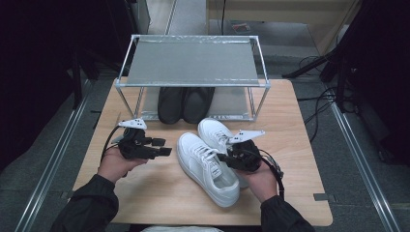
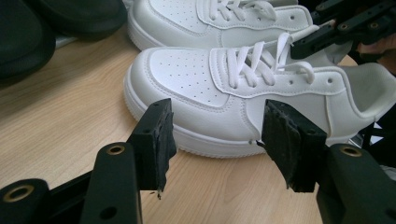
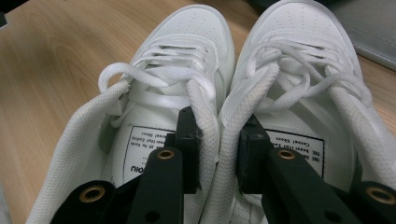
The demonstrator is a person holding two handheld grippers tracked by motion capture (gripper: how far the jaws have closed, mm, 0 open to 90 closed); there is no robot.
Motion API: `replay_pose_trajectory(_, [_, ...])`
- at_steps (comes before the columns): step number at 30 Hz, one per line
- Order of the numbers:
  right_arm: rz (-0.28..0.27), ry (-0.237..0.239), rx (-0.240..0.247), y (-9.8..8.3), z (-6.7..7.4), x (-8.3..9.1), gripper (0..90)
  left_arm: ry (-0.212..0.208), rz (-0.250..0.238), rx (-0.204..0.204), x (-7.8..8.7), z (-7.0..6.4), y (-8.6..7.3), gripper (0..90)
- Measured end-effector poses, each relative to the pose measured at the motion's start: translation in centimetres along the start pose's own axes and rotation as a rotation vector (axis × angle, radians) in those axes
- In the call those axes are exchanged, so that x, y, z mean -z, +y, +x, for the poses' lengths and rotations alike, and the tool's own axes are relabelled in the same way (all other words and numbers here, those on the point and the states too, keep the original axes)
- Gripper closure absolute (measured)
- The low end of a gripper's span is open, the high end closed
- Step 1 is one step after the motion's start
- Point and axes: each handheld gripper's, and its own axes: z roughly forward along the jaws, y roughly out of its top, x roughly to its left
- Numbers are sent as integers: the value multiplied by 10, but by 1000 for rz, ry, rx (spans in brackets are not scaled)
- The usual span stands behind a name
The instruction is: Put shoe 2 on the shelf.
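At the frame's centre, the right gripper (image 3: 217, 156) pinches the touching inner collars of the white sneakers (image 1: 208, 162), light and soft-sided, best held there, while the left gripper (image 2: 215, 140) waits open.

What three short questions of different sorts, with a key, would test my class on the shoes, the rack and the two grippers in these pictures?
1. True or false: the black shoes sit on the top shelf of the metal rack.
2. Multiple choice: the right gripper has its jaws (a) open above the table, (b) closed on the two adjoining inner collars of the white sneakers, (c) holding a lace only.
3. Fill in: the left gripper is ____, aimed at the side of the nearer sneaker.

Key
1. False: they sit on the lower level, under the shelf.
2. b
3. open, holding nothing
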Motion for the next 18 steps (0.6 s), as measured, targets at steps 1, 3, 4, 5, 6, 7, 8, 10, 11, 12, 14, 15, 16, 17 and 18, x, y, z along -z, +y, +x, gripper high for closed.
replay_pose_trajectory(1, [0,3,-2,0,-1,1,766,8,-3,0,0,0,0,438])
replay_pose_trajectory(3, [9,15,2,1,-4,5,767,28,-14,7,0,0,0,438])
replay_pose_trajectory(4, [13,22,-3,1,-5,7,767,42,-18,8,1,0,0,437])
replay_pose_trajectory(5, [11,25,-5,1,-6,9,767,47,-24,11,1,0,0,437])
replay_pose_trajectory(6, [10,31,-6,2,-6,11,767,51,-28,9,2,1,0,436])
replay_pose_trajectory(7, [6,35,-9,2,-6,12,767,44,-29,14,3,2,0,431])
replay_pose_trajectory(8, [4,43,-7,2,-7,14,767,49,-27,20,3,2,-2,415])
replay_pose_trajectory(10, [0,59,14,3,-7,16,767,71,-19,16,7,2,-4,407])
replay_pose_trajectory(11, [1,67,32,4,-6,18,767,84,-25,11,9,3,-5,407])
replay_pose_trajectory(12, [5,71,48,6,-6,19,767,89,-29,14,11,3,-6,407])
replay_pose_trajectory(14, [9,80,72,8,-4,22,767,95,-40,21,15,3,-9,405])
replay_pose_trajectory(15, [13,88,80,9,-3,23,767,102,-39,21,16,3,-10,403])
replay_pose_trajectory(16, [12,94,85,10,-3,24,768,108,-39,22,18,4,-12,402])
replay_pose_trajectory(17, [12,106,86,10,-2,24,767,115,-41,26,20,4,-13,402])
replay_pose_trajectory(18, [12,116,95,12,-2,24,767,122,-44,31,22,4,-15,401])
